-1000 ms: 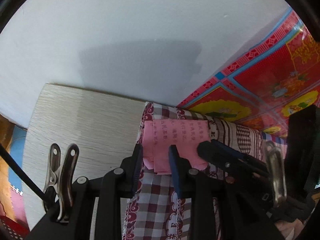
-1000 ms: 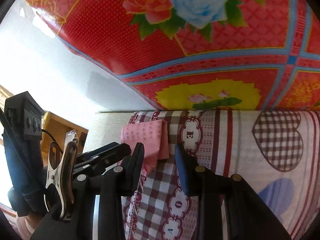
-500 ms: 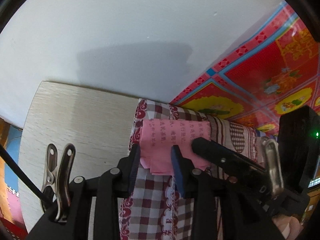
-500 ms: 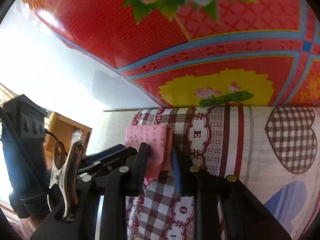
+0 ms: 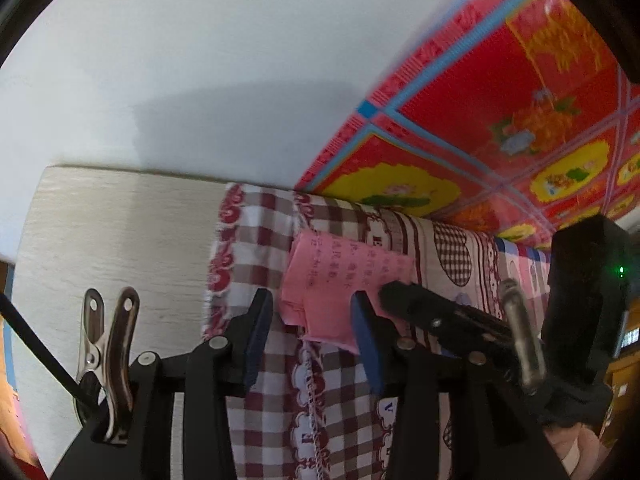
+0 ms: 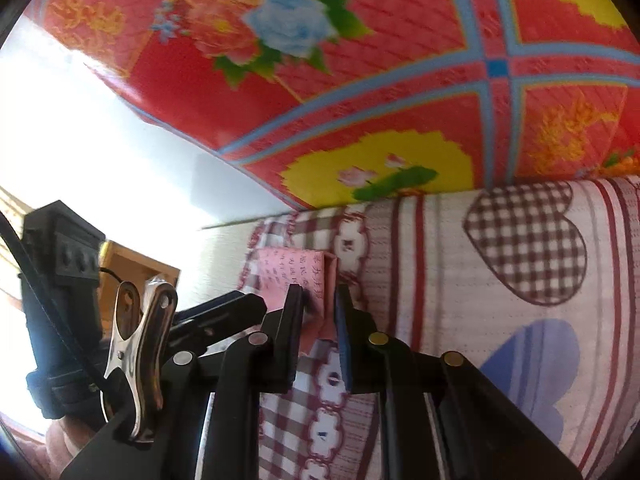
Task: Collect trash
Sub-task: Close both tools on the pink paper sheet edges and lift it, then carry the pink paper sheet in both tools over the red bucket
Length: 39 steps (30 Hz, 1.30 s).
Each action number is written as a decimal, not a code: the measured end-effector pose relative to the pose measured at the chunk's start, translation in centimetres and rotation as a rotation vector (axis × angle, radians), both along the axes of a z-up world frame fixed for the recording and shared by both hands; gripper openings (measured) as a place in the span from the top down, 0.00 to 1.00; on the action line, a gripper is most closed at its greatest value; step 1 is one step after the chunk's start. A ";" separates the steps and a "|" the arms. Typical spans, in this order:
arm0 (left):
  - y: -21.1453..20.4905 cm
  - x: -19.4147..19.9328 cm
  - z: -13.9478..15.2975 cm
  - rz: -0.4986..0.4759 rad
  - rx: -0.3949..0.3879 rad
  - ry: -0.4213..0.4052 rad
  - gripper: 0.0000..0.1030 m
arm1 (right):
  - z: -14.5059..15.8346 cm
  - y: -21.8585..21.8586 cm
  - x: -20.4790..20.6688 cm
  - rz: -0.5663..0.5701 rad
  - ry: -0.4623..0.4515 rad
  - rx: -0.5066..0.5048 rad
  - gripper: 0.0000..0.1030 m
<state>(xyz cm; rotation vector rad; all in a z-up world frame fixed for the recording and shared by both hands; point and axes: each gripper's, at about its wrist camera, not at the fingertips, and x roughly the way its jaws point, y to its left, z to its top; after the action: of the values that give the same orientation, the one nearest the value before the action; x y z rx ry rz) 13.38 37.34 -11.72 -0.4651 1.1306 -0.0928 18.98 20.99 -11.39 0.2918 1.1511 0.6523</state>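
Note:
A folded pink paper (image 5: pixel 344 268) with printed characters lies on the checked cloth (image 5: pixel 256 240), near the cloth's left edge. My left gripper (image 5: pixel 310 304) straddles the paper's lower part. Its jaws are opening, and a gap shows between each blue pad and the paper. In the left wrist view, my right gripper (image 5: pixel 394 290) comes in from the right onto the paper's right edge. In the right wrist view, the right gripper (image 6: pixel 319 294) is shut on the pink paper (image 6: pixel 288 268), whose fold is pinched between the pads. The left gripper's fingers (image 6: pixel 240 304) lie just left of it.
A pale wood-grain board (image 5: pixel 120 232) lies left of the cloth, against a white wall (image 5: pixel 200 60). A red flowered mat (image 6: pixel 360 80) stands behind the bed. The heart-patterned sheet (image 6: pixel 520 248) stretches away to the right. A hand (image 5: pixel 568 452) shows at the lower right.
The left gripper's jaws have spread apart and let go of the pink paper. The right gripper's jaws have closed on the paper's right edge, and it has sunk slightly.

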 end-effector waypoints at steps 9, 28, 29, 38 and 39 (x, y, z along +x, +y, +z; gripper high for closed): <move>-1.4 0.9 -0.2 -0.025 0.090 -0.023 0.72 | -0.2 1.5 -1.0 0.044 -0.068 -0.079 0.81; -7.2 -2.6 3.0 -0.156 0.095 -0.084 0.77 | 4.5 -5.9 -5.1 -0.028 -0.101 0.016 0.83; -7.6 -2.5 2.8 -0.168 0.091 -0.073 0.75 | 4.6 -6.7 -5.5 -0.040 -0.100 0.022 0.83; -12.3 -2.7 1.6 -0.245 0.077 -0.044 0.65 | 4.9 -12.6 -8.8 -0.090 -0.124 0.006 0.87; -12.8 -2.7 1.6 -0.251 0.078 -0.038 0.65 | 4.7 -13.4 -9.1 -0.096 -0.117 -0.001 0.87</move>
<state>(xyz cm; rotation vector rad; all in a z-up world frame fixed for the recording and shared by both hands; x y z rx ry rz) 10.66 24.57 -10.15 -0.2491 1.1467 -0.2743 9.90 7.64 -6.71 0.3023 1.0194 0.5769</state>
